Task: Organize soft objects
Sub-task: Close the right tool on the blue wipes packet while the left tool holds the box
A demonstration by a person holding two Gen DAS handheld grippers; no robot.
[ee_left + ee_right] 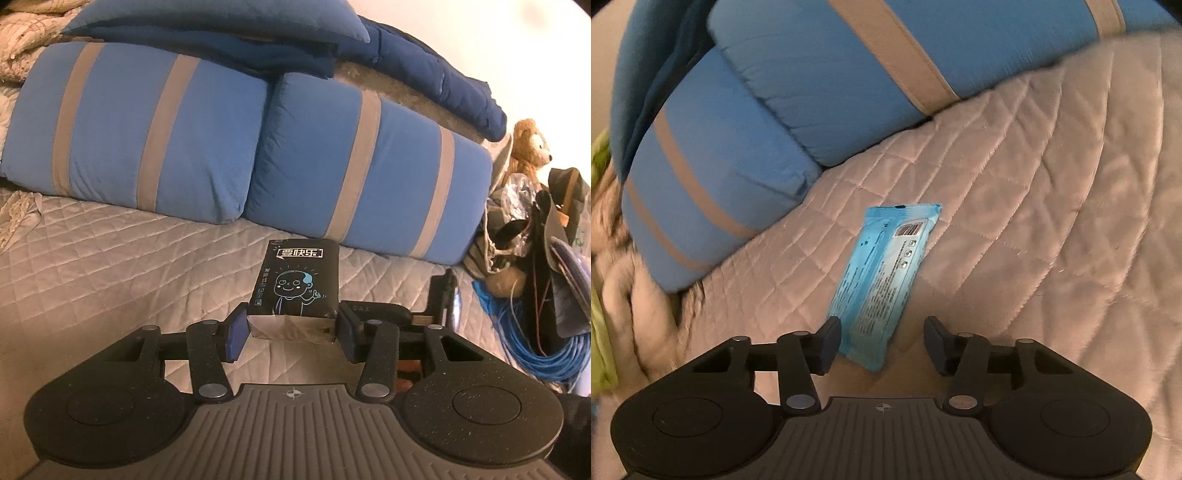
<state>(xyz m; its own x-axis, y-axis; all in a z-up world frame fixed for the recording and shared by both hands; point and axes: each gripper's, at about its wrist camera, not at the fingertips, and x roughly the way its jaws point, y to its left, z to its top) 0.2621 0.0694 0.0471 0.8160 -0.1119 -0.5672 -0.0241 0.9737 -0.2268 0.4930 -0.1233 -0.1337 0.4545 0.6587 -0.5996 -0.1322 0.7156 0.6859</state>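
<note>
Pointing downward, left claw (291,328) grips black tissue pack (295,284) (lifted).

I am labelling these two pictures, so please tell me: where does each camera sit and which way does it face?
Left wrist: on the left claw, looking down over the bed at two striped pillows; the claw grips a black tissue pack.
Right wrist: on the right claw, looking down at a blue wipes pack, which only its left finger touches.
Shared: the pillows and the quilted bedspread.
</note>
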